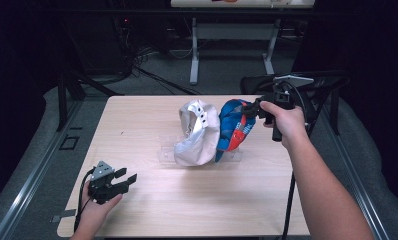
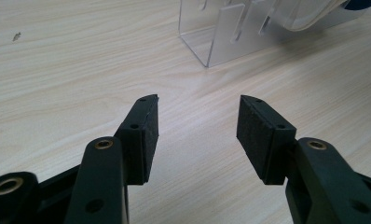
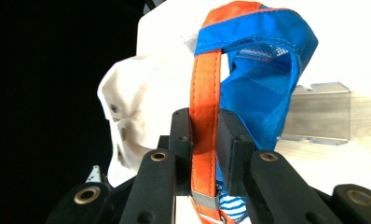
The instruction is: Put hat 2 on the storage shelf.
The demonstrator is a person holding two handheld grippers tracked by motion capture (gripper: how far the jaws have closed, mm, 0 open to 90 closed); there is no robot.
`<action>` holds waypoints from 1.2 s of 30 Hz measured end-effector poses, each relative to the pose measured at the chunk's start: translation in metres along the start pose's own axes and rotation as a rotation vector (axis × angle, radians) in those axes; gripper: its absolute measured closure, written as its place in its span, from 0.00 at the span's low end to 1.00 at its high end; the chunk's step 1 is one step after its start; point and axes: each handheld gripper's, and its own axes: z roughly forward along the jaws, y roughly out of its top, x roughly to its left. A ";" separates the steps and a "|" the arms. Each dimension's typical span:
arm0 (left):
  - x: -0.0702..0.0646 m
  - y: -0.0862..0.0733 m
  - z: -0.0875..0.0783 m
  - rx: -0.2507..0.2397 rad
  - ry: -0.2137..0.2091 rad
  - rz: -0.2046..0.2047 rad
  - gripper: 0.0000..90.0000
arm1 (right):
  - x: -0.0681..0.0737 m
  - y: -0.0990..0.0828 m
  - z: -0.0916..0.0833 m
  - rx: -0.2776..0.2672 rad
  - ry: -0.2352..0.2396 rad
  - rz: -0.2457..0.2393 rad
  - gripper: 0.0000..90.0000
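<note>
In the high view, a blue and orange cap [image 1: 233, 131] is held by the right claw [image 1: 255, 106] above the right end of a clear plastic rack [image 1: 165, 151] on the wooden tabletop [image 1: 152, 200]. A white cap [image 1: 198, 134] is seated on the rack, touching the blue cap's left side. The left claw [image 1: 128, 177] is rested near the tabletop's front left corner, well apart from both caps, with its jaws parted and nothing between them.

In the left gripper view, the left claw [image 2: 197, 133] is seen spread over bare wood, and the rack's [image 2: 221, 42] end is seen beyond it.

In the right gripper view, the cap's orange strap [image 3: 204, 116] is pinched between the pads of the right claw [image 3: 204, 140], which is closed on it. The white cap [image 3: 127, 102] is seen to the left.
</note>
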 end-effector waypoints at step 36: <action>0.000 -0.001 -0.001 -0.010 0.012 -0.001 0.54 | -0.032 -0.040 -0.009 -0.040 -0.127 -0.092 0.63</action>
